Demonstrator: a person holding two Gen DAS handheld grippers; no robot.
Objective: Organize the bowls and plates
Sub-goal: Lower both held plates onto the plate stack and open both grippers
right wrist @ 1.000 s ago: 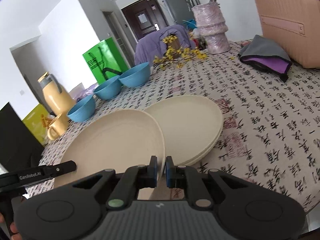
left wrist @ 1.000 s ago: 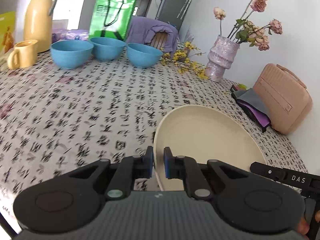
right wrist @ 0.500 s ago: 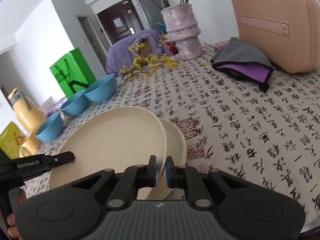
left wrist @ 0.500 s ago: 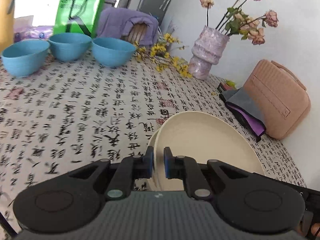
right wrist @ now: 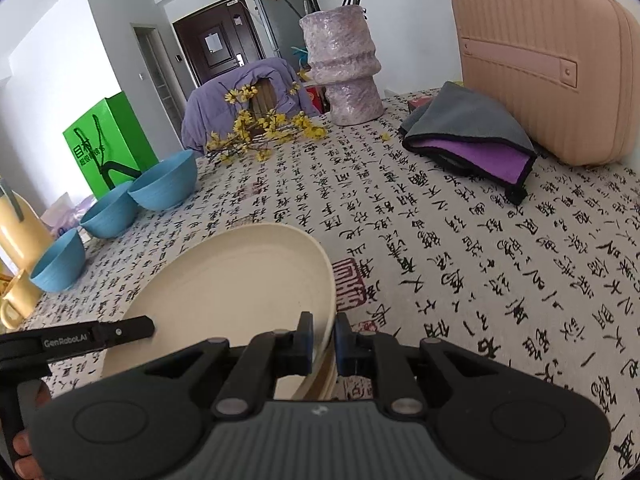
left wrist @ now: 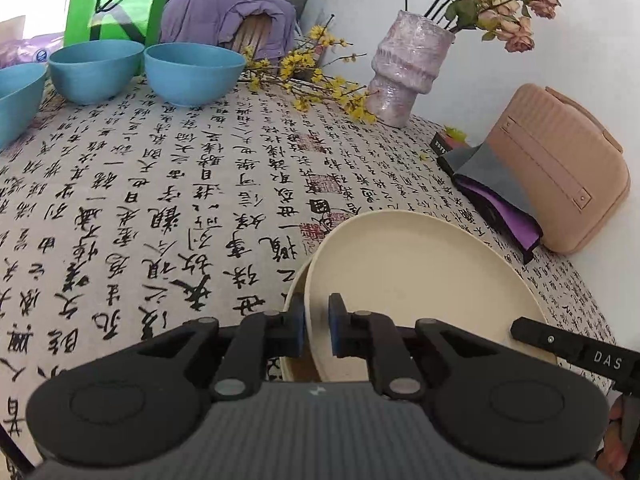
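Right wrist: yellow mug [right wrist: 16, 300], absent left wrist

Under the top cream plate [left wrist: 420, 276] only slivers of the lower plates' [right wrist: 326, 376] rims peek out; how many is unclear. Far left, the third blue bowl [left wrist: 16, 100] runs off the frame, the yellow jug [right wrist: 16, 232] too. The green bag's [left wrist: 116, 0] top is cropped.

Left gripper [left wrist: 316, 330]: pitched downward, jaws nearly closed, pads clamped on the rim of a plate [left wrist: 420, 280] between them. Right gripper [right wrist: 324, 338]: pitched downward, jaws narrow and just been opening slightly; same plate's opposite rim between the pads, contact unclear. Fingers [right wrist: 24, 450] visible at lower left edge.
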